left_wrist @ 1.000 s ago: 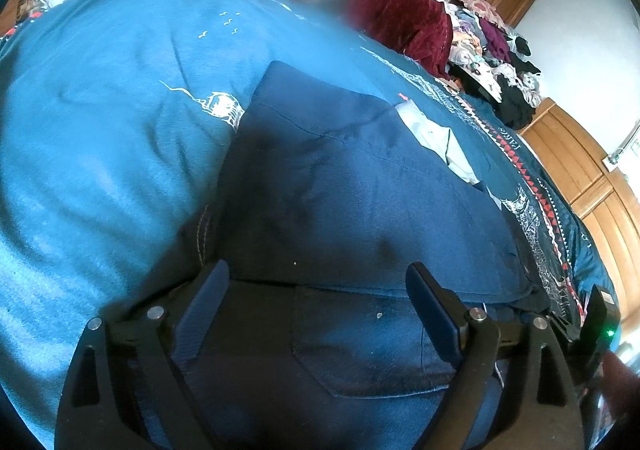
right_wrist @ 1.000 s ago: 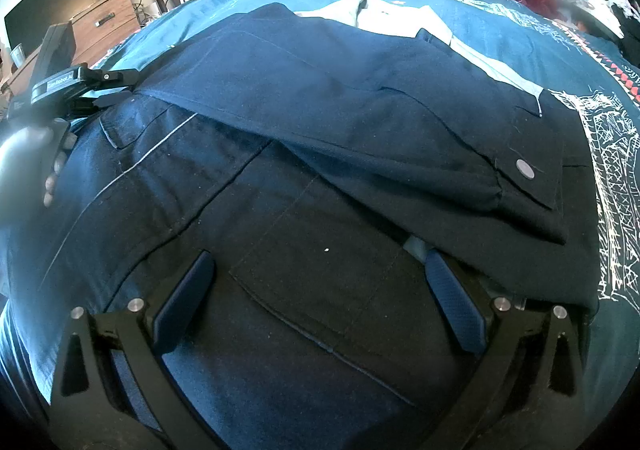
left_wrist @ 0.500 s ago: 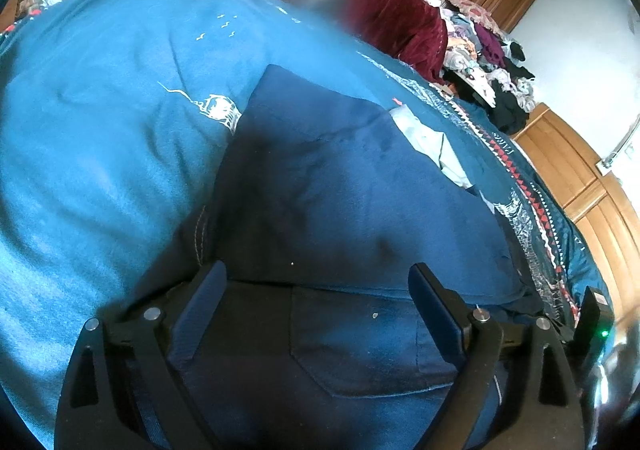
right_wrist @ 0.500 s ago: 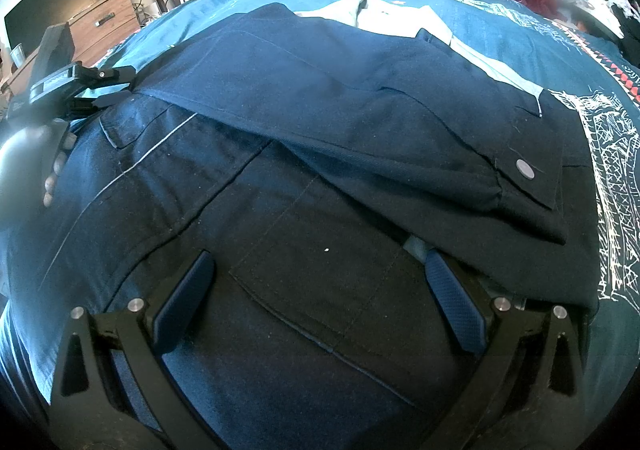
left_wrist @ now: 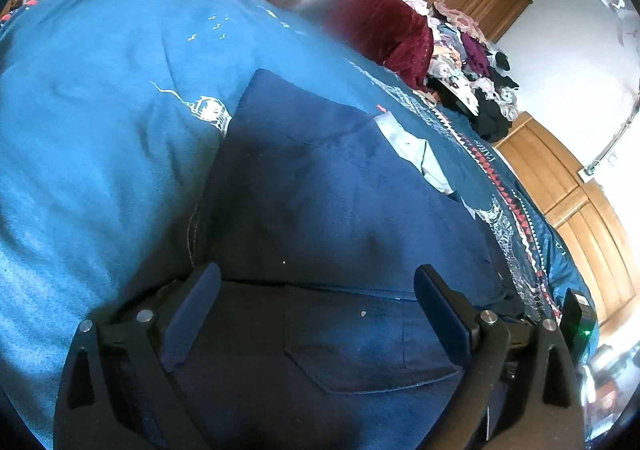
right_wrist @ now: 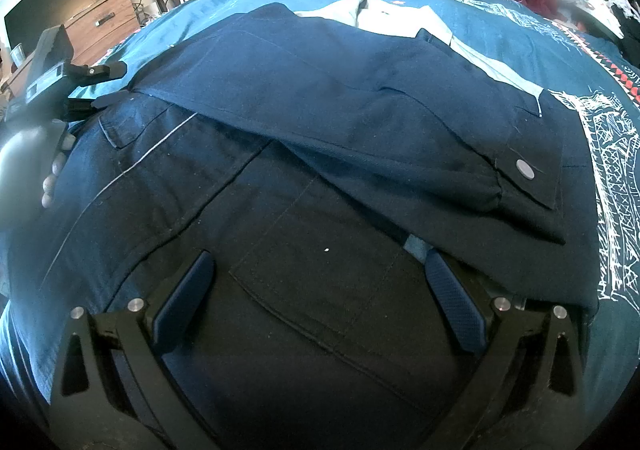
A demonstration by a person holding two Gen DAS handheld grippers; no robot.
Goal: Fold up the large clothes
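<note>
Almost nothing has moved since a second ago — only my left gripper [left_wrist: 316, 282] tilted a little. Both my grippers hang over the navy jacket [right_wrist: 340, 122], which lies folded on the blue bedspread [left_wrist: 100, 122]. My right gripper [right_wrist: 320, 270] has its jaws wide apart and holds nothing — the left one the same.

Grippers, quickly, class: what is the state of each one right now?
Left gripper: open, holding nothing, over the navy jacket.
Right gripper: open, holding nothing, over the same jacket.
</note>
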